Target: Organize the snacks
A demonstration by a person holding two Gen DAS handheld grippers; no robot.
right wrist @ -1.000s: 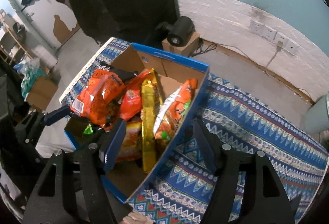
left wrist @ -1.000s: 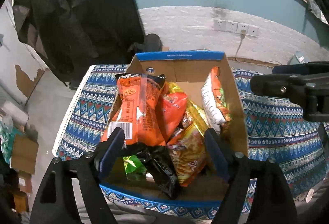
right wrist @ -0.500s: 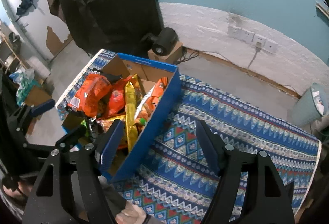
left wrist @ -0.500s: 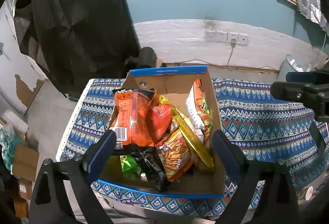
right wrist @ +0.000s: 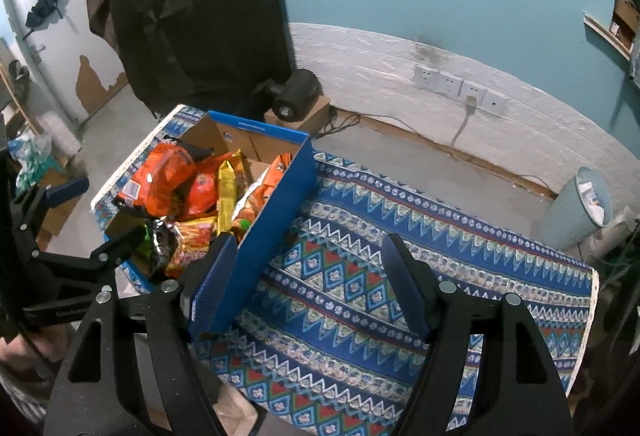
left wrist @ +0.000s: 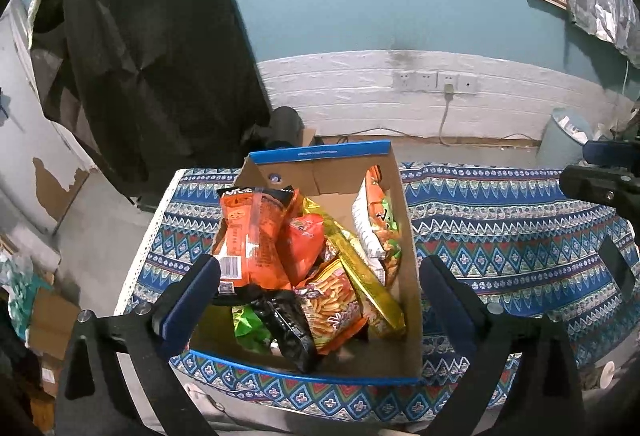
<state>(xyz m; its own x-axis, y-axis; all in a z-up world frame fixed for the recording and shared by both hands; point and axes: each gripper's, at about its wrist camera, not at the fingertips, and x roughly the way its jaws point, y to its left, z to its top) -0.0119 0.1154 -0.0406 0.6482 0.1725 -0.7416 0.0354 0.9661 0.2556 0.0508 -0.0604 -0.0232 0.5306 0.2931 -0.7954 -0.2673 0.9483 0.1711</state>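
The snack packets (left wrist: 304, 260) lay heaped in the cardboard box (left wrist: 404, 236) on the patterned cloth (left wrist: 500, 236), so the left gripper (left wrist: 316, 292), empty jaws opening wide above them, would best single out the top orange packet (left wrist: 256, 232), while the right gripper (right wrist: 308, 276) hung wide and empty beside the box.

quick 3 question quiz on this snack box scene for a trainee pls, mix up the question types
1. True or false: the right gripper grips a snack.
2. Where does the long gold packet lie? A) on the patterned cloth B) in the cardboard box C) in the bin
3. Fill in: the white-backed packet leans against the box's ___ wall in the left wrist view.

Key: 1 false, it is empty, over the cloth. 2 B. 3 right.
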